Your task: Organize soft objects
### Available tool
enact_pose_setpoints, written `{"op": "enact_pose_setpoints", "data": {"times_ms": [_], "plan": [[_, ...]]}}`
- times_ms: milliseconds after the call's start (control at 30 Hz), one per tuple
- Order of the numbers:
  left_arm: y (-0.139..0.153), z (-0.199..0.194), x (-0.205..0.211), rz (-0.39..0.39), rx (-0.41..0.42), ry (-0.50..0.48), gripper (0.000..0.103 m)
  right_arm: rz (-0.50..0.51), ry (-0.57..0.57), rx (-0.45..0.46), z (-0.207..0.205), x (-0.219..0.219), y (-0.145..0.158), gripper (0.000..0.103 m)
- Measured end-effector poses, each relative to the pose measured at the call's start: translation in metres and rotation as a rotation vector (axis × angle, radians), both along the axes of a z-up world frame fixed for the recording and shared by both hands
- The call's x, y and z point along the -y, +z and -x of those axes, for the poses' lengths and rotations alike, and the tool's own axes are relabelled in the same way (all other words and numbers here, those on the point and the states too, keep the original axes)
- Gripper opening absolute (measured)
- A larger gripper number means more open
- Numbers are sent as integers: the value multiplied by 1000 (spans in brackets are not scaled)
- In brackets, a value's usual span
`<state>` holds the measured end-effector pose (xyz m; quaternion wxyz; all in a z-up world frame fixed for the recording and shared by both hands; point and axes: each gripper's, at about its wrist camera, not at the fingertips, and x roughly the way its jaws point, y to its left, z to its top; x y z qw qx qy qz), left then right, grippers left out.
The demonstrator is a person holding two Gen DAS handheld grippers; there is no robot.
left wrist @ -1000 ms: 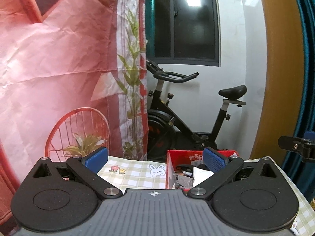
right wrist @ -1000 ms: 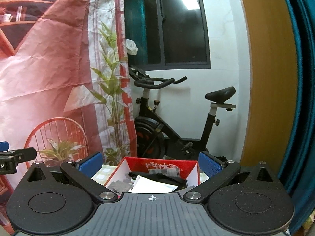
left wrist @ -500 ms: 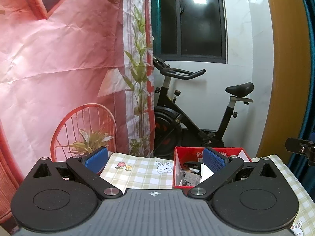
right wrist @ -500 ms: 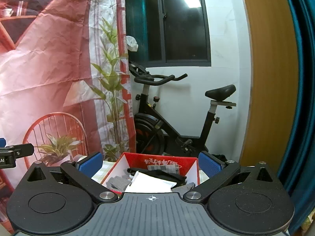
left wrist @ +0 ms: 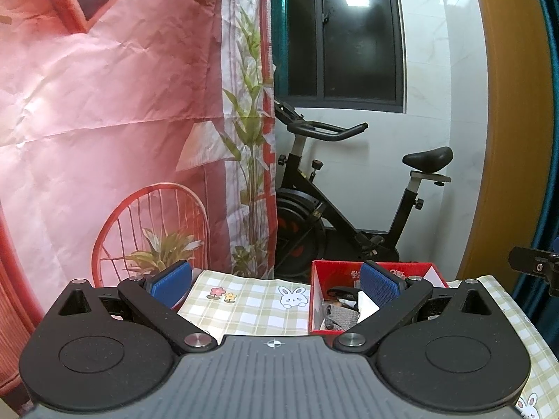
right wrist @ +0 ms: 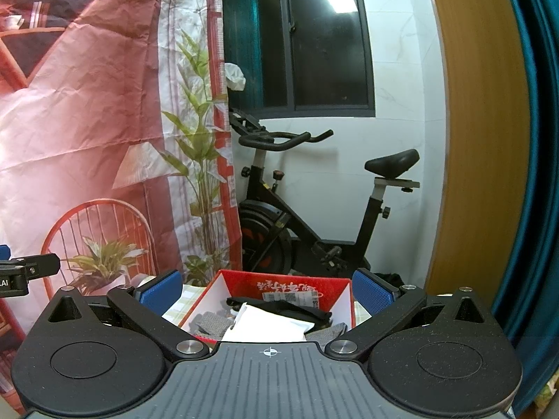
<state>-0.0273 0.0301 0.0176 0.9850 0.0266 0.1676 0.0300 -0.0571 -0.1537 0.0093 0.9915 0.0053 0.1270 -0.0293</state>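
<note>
A red box (left wrist: 349,269) (right wrist: 279,284) stands at the far right of a table under a green checked cloth (left wrist: 244,303). Inside it lie soft things: a white pouch (right wrist: 269,324), grey knitted pieces (right wrist: 209,324) (left wrist: 337,316) and a black strap (right wrist: 279,309). My left gripper (left wrist: 276,277) is open and holds nothing; it hovers above the cloth, with the box behind its right finger. My right gripper (right wrist: 265,291) is open and holds nothing, and the box shows between its blue pads. Each gripper's tip shows at the edge of the other's view.
A pink printed backdrop (left wrist: 104,104) hangs behind the table on the left. A black exercise bike (left wrist: 349,209) stands beyond the table against a white wall with a dark window. A wooden panel (right wrist: 482,139) and a teal curtain (right wrist: 534,174) are on the right.
Both views have drawn back and risen a little, so more of the checked cloth and of the box's inside shows. Both grippers stayed open.
</note>
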Motion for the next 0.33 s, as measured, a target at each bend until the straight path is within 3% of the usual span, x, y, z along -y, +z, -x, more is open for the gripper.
{"op": "enact_pose_setpoints", "data": {"times_ms": [333], "plan": [[0,0,-2,3,3,-6,103,0,6,-5,-2,-4,-2,103]]}}
